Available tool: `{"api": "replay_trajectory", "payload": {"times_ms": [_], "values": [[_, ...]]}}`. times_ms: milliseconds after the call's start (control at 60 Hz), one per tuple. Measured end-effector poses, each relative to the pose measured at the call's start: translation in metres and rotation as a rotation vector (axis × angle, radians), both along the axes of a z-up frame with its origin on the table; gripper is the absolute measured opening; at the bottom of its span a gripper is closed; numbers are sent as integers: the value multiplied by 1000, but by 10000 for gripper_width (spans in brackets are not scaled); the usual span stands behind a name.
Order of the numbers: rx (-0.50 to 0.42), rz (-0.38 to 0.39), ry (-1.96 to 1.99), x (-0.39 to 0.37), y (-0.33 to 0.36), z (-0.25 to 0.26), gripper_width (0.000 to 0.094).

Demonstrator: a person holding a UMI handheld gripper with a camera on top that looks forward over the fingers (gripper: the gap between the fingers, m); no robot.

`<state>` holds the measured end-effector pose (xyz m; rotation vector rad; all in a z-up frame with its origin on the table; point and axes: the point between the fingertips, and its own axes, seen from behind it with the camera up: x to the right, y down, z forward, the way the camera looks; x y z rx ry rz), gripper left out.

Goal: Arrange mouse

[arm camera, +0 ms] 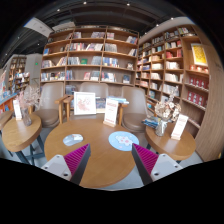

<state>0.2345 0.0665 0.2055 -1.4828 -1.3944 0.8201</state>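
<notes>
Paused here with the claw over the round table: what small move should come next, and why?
Probably ease the claw forward and down toward the small grey object, likely the mouse, on the round wooden table. The claw is open and holds nothing, and the object lies just beyond its left finger, apart from the blue round pad.

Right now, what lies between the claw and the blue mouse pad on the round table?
Only bare tabletop. In the gripper view, the open claw holds nothing; the blue mouse pad lies just beyond it.
</notes>
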Motion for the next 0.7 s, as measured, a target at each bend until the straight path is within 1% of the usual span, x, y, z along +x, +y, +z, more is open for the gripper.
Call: {"api": "replay_trajectory", "payload": {"times_ms": [83,217,700], "values": [[3,4,6,11,-3,-9,855],[-2,23,-9,4,-19,-20,857],[-49,125,-51,-22,-124,-62,854]]}}
